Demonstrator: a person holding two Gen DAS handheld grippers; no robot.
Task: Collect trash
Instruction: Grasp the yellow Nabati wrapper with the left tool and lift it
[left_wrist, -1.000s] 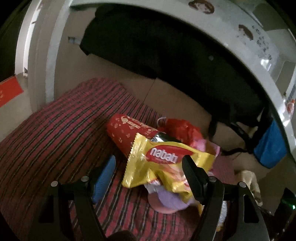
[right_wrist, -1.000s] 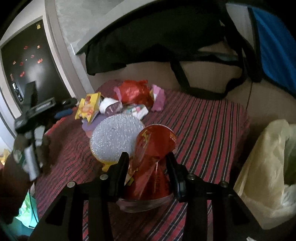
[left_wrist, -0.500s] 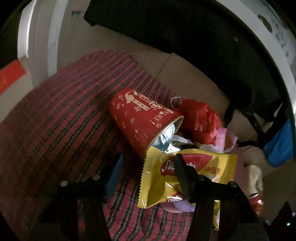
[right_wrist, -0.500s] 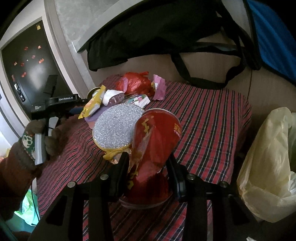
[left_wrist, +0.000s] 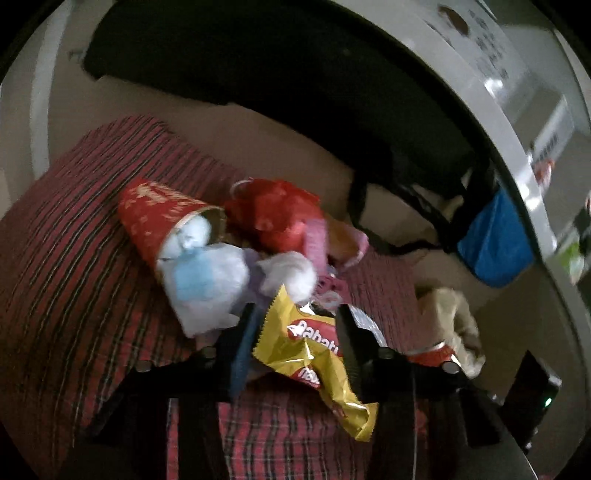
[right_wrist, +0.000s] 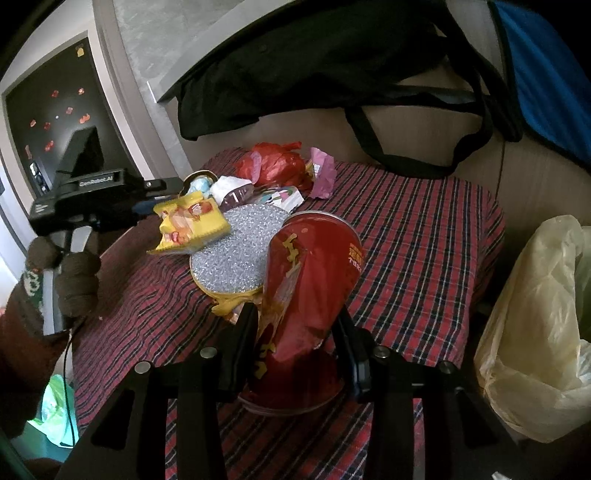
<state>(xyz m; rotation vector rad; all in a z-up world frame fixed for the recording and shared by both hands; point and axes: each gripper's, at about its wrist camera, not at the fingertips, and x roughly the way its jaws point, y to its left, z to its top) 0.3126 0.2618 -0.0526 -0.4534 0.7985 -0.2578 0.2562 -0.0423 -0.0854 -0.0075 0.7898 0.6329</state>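
We have the yellow snack wrapper (left_wrist: 314, 354) between the jaws of our left gripper (left_wrist: 295, 343), which are closing on it right now; in the right wrist view the wrapper hangs off the gripper's tip, raised above the silver glitter disc (right_wrist: 236, 254), so we judge that the pads already have it pinched. It is an empty foil pouch, almost weightless, crinkly and slick, so it will flop and twist as we carry it and could slide out if we only nip a smooth edge. The best hold, in our judgement, is across the crumpled middle, where the folds give the pads something to bite. Our right gripper (right_wrist: 295, 343) is clamped on the red paper cup (right_wrist: 306, 295), which is squashed and creased between the pads. It is light and soft-walled, so a firm squeeze costs nothing, since it is trash anyway. The rest of the pile lies on the plaid cloth (right_wrist: 417, 229): another red cup (left_wrist: 159, 218) tipped on its side with white tissue (left_wrist: 207, 280) spilling from its mouth, a red plastic bag (left_wrist: 280, 218) and pink scraps just behind. All of it is limp and light. The pale plastic bag (right_wrist: 532, 325), hanging open beside the cloth on our right, looks like the place for it all.
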